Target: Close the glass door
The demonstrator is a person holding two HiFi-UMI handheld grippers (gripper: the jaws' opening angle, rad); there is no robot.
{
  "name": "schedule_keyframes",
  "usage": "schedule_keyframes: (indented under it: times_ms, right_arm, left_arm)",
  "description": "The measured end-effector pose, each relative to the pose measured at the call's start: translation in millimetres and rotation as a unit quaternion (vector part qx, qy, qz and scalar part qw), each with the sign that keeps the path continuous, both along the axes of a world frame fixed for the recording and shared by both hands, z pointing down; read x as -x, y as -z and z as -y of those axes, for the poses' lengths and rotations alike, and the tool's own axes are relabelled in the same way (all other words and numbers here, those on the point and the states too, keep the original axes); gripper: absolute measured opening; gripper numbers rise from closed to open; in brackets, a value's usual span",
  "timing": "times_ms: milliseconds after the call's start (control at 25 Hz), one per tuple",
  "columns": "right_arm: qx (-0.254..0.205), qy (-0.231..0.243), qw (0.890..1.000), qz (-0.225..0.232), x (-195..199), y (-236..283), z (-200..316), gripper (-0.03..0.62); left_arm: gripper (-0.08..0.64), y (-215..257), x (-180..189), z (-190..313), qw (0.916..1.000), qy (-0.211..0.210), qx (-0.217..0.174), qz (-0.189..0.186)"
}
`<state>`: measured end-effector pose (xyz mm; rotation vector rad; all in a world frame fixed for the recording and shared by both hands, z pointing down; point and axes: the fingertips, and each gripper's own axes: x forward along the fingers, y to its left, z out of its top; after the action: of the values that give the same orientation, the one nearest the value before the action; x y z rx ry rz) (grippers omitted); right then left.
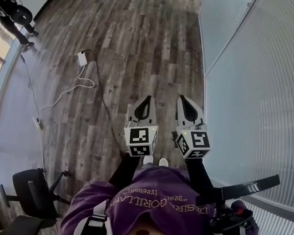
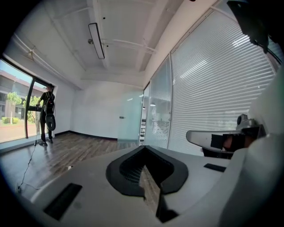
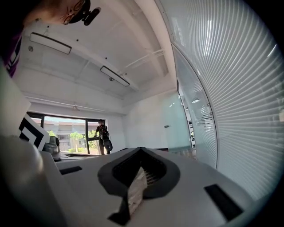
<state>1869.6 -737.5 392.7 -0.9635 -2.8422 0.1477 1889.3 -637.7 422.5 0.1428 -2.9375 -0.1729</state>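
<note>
**While the glass door waits at the far end, both tongs are closed and empty**

As the head view shows, the person holds the left tongs (image 1: 147, 98) and the right tongs (image 1: 183, 99) side by side in front of the body, near each other but not touching. Both point forward and almost level over the wooden floor (image 1: 133, 33). In the left gripper view the two jaws of the left tongs (image 2: 144, 148) meet at their tips and nothing is between them. The right gripper view shows the same for the right tongs (image 3: 141, 149): jaws together, nothing held.

The glass door (image 2: 131, 115) is a frosted panel with a small handle. It stands at the far end of the room, well apart from both tongs, beside a dark gap next to the striped glass wall (image 1: 269, 96). This wall runs along the right side of the person. The right gripper view also shows the door (image 3: 177, 124), ahead and a little to the right.

On the floor to the left lie a white adapter (image 1: 82, 58) and its cable (image 1: 67, 91). A black chair (image 1: 33, 190) stands lower left. Another person (image 2: 46, 111) stands at the window (image 2: 15, 111).
</note>
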Motion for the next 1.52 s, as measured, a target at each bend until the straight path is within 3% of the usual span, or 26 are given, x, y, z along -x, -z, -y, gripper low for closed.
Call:
schedule_keyframes:
  times_ms: [480,720,880,1520]
  right_arm:
    - [-0.035,0.002,0.999,0.029,24,0,-23,-0.003]
    - [-0.022,-0.013,1.0,0.002,38,-13,-31,-0.003]
    - [-0.021,0.0,1.0,-0.004,71,-22,-36,-0.003]
    - [-0.003,0.05,0.999,-0.012,267,-13,-46,-0.003]
  left_arm:
    - [0.002,-18,8,-37,0.9987,0.012,-0.05,-0.003]
    - [0.002,-29,26,-43,0.9985,0.013,-0.051,-0.014]
    - [0.002,-32,61,-45,0.9985,0.021,-0.05,-0.01]
    - [0.002,-16,250,-39,0.9984,0.055,-0.009,-0.004]
